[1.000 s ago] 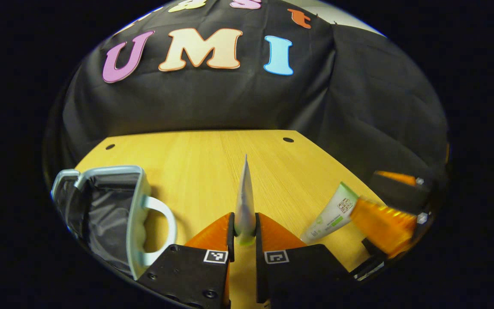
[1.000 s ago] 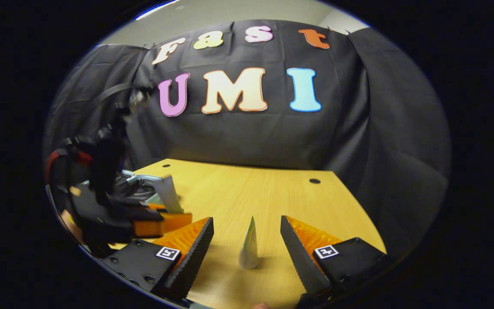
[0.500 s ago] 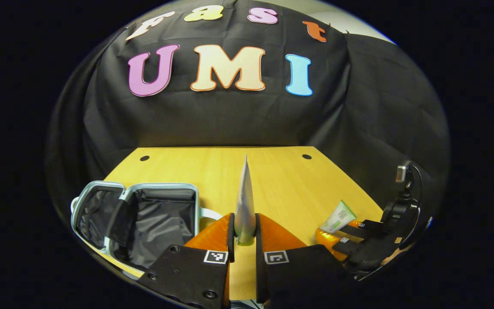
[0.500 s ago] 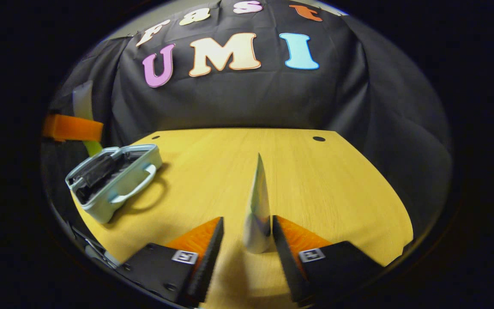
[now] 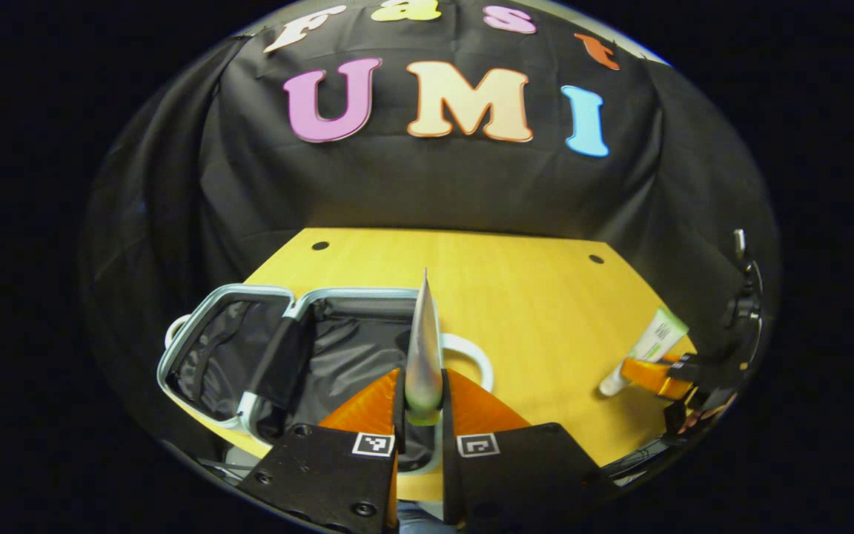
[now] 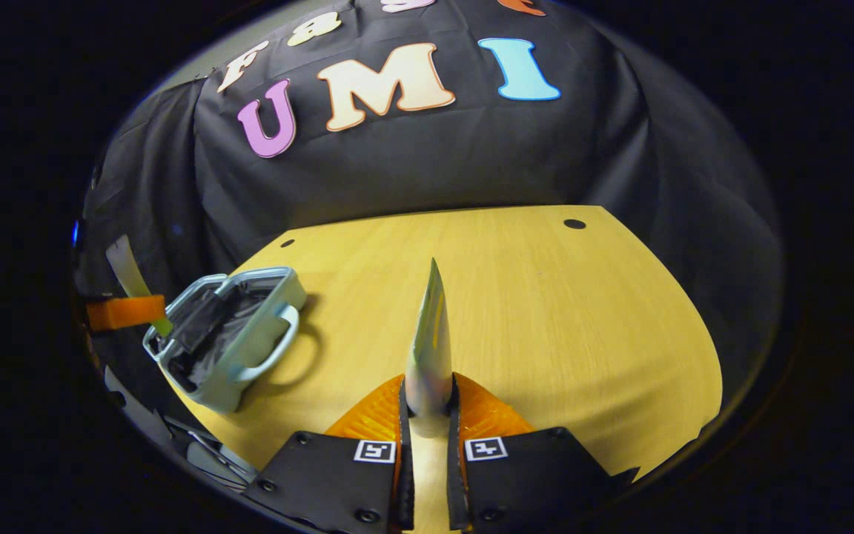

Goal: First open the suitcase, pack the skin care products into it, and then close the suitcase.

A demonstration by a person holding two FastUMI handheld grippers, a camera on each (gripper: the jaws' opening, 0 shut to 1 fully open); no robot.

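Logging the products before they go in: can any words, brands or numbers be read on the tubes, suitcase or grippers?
Left tube, edge-on in the left gripper: no print faces the camera.
Right tube, in the right gripper: some print, too small to read.
Suitcase: no lettering seen.
Square markers on the grippers: black-and-white patterns, not text.

Right gripper (image 6: 427, 404) now closed on its tube (image 6: 429, 348), up from open around it a second ago. Left gripper (image 5: 422, 404), tube (image 5: 424, 348) pinched, swung over the open suitcase (image 5: 286, 348), previously off to its right above bare table (image 5: 545, 311).
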